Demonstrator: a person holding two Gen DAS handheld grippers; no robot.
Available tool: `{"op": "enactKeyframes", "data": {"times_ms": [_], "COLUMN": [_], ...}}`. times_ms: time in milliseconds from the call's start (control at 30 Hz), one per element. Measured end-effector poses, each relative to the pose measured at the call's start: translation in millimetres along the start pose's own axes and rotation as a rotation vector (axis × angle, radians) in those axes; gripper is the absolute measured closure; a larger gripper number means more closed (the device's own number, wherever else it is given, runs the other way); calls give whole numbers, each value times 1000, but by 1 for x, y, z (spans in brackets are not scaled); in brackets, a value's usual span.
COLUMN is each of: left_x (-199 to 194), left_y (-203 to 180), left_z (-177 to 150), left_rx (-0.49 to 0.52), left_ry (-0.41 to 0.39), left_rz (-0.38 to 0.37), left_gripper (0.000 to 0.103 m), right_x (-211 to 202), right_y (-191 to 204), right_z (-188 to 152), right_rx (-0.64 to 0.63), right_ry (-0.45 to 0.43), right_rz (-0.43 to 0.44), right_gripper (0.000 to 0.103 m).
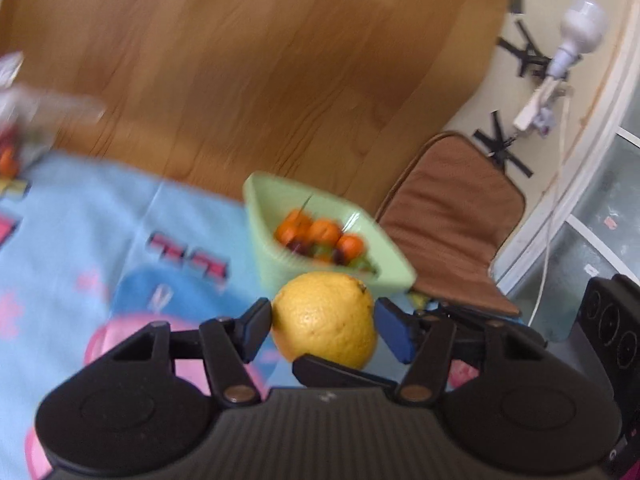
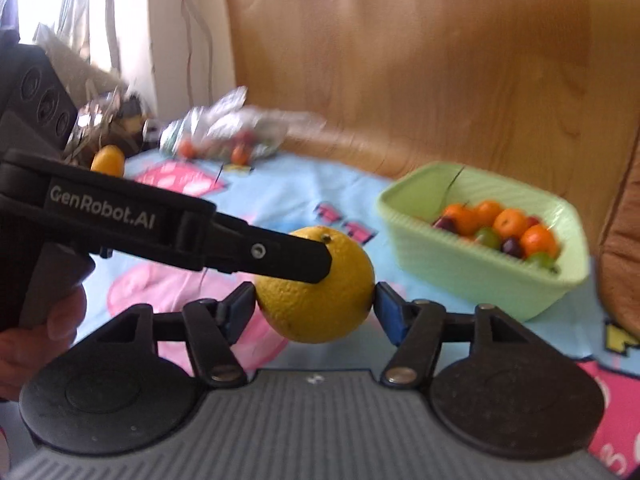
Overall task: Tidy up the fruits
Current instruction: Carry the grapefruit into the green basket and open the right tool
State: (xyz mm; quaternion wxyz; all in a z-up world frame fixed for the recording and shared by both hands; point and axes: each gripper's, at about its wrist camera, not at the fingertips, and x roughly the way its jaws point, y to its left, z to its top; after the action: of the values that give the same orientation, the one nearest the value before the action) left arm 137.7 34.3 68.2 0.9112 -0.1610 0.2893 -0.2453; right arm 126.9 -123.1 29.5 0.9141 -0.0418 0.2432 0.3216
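Observation:
A large yellow citrus fruit (image 1: pixel 326 316) (image 2: pixel 320 292) is held above the blue cartoon tablecloth (image 1: pixel 80 240). My left gripper (image 1: pixel 323 330) has its blue pads on both sides of the fruit; in the right wrist view its finger (image 2: pixel 288 258) lies across the fruit's top left. My right gripper (image 2: pixel 314 306) also has its pads against both sides of the fruit. A light green basket (image 1: pixel 268 204) (image 2: pixel 476 276) with small oranges and grapes stands just beyond.
A clear plastic bag with small fruits (image 2: pixel 228 132) and a loose orange fruit (image 2: pixel 108 160) lie at the cloth's far left. A wooden board (image 1: pixel 280 60) rises behind. A brown cushioned chair (image 1: pixel 452 220) stands right of the basket.

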Motion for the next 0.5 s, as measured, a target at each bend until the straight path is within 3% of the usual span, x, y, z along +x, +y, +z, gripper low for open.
{"op": "enactKeyframes", "data": {"times_ms": [100, 200, 333, 500], "left_x": [24, 66, 114, 138], "left_y": [-24, -30, -24, -19], "left_z": [36, 61, 66, 65], "left_rx": [67, 98, 87, 74], "left_ry": [-32, -18, 22, 28], "left_rz": [-11, -15, 19, 59], "left_gripper": [46, 47, 50, 53], "right_x": [-16, -9, 20, 45], "right_y": [-22, -53, -93, -110], "right_z": [20, 37, 40, 30], "right_rx": [23, 75, 159, 160], "right_ry": [-106, -145, -106, -66], "right_rz": [-66, -138, -191, -238], "right_gripper": [36, 36, 36, 35]}}
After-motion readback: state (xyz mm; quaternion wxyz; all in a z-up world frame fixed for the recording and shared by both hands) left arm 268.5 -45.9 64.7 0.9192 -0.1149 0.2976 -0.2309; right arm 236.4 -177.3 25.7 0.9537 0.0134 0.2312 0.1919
